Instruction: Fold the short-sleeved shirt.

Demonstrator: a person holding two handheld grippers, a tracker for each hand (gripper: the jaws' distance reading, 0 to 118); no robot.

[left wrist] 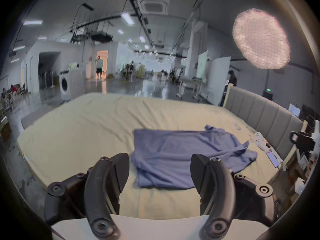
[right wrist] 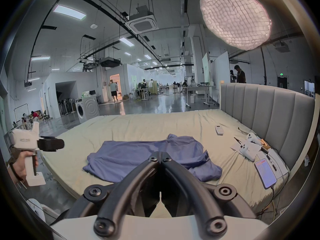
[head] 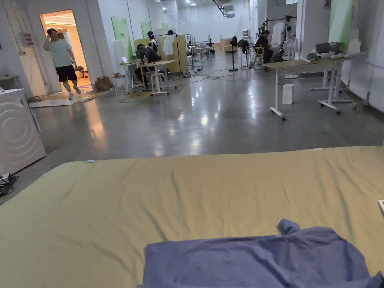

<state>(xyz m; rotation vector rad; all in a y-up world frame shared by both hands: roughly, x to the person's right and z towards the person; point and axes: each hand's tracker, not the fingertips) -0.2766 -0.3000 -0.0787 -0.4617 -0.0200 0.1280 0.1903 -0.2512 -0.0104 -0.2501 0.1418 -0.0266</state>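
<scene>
1. Left gripper view: left gripper (left wrist: 160, 165) held above the near edge of the bed (left wrist: 86, 122), jaws spread wide, nothing between them, clear of the cloth.
2. Straight ahead of those jaws, framed in the gap: blue short-sleeved shirt (left wrist: 183, 157), spread mostly flat on the bed sheet, long axis running left to right across the view, hem end toward the left, collar and rumpled sleeves toward the right, near the grey headboard (left wrist: 259, 108).
3. Right gripper view: right gripper (right wrist: 160, 157) with jaws closed tip to tip, gripping nothing, tips pointing at the shirt's near edge but lifted off it.
4. Same view, far left: left gripper carried in a hand (right wrist: 22, 164), off the bed's edge, on the hem side of the shirt.
5. Head view: shirt low and right of centre on the sheet, a bunched sleeve poking up at the far edge.
6. Judged from this: left gripper nearer the hem end, right gripper nearer the collar and sleeve end; shirt lying crosswise ahead of both, so a likely first grasp at each near corner, right jaws needing to open first.
7. By the headboard, apart from the shirt: a phone (right wrist: 265, 172) and white controllers (right wrist: 249, 148).
</scene>
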